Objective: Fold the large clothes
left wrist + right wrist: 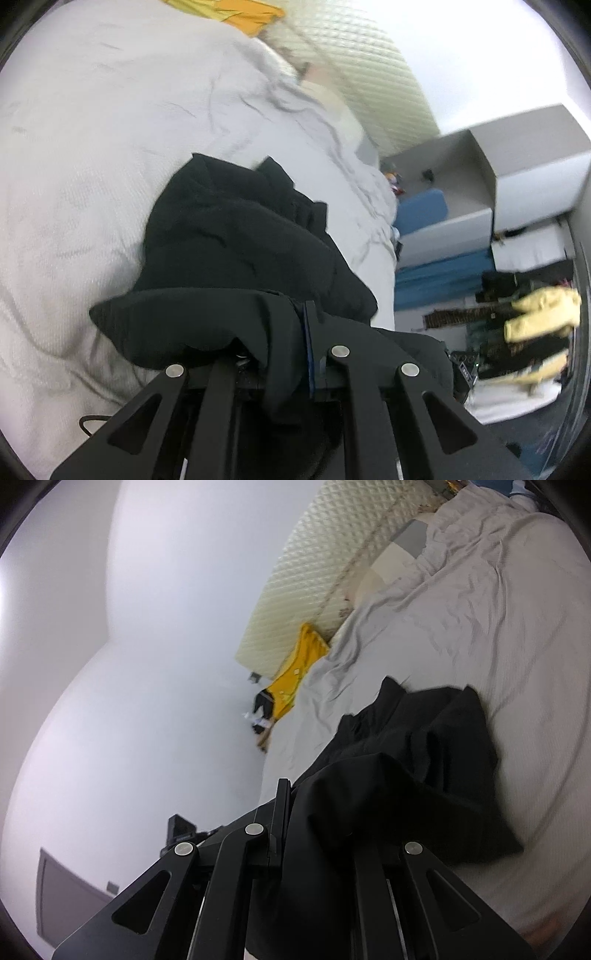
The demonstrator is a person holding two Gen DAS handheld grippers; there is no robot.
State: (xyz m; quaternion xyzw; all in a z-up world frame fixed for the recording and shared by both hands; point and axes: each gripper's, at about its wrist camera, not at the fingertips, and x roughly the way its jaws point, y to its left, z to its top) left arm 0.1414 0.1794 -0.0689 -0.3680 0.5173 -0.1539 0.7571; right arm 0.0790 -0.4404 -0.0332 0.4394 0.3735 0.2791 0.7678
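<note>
A black garment (236, 240) lies bunched on a bed covered by a pale grey sheet (92, 129). My left gripper (291, 332) is shut on an edge of the garment, and the cloth drapes over its fingers. The right wrist view shows the same black garment (413, 746) on the sheet (517, 635). My right gripper (295, 812) is shut on another edge of it, with the cloth hanging down between the fingers. Both views are tilted.
A yellow-orange garment (236, 11) lies at the head of the bed by a quilted cream headboard (369, 74); it also shows in the right wrist view (299, 664). Grey open boxes (480, 177), blue items and clutter stand beside the bed. A white wall (147, 664) runs along the other side.
</note>
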